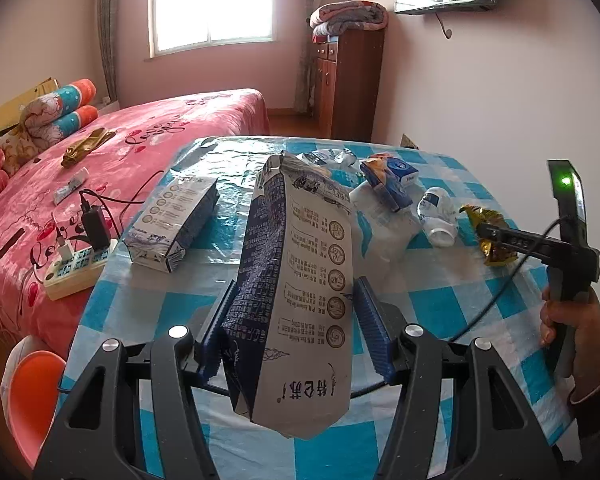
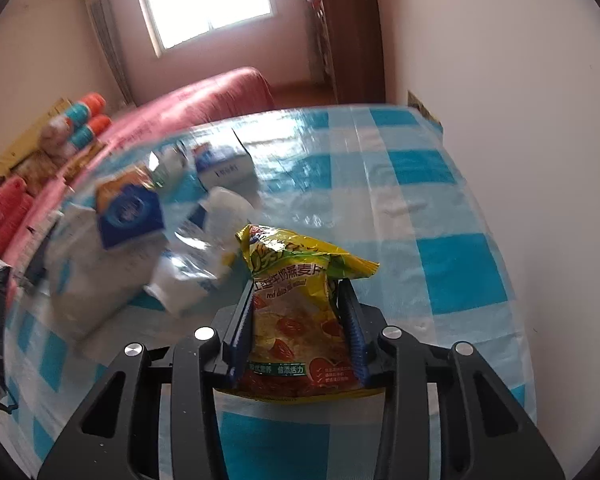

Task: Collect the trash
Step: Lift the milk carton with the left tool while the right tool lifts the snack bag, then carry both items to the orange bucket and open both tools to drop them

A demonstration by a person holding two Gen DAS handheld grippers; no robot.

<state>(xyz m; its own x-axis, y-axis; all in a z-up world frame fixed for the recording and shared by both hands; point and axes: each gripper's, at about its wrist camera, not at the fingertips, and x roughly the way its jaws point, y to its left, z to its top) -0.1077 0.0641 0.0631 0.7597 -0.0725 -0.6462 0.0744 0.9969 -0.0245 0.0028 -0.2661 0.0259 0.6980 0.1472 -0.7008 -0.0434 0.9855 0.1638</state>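
A tall blue-and-white milk carton stands tilted between the blue pads of my left gripper, which is shut on it above the checked table. A yellow snack packet printed with red dates sits pinched between the pads of my right gripper. In the left wrist view the right gripper shows at the table's right side, its fingers on the same packet, with a hand on its grip. More trash lies behind: a second milk carton, a crushed white bottle and a blue-and-orange carton.
A pink bed borders the table on the left, with a power strip and cables at its edge. An orange stool stands low left. A wooden cabinet is behind, and a white wall runs along the table's right.
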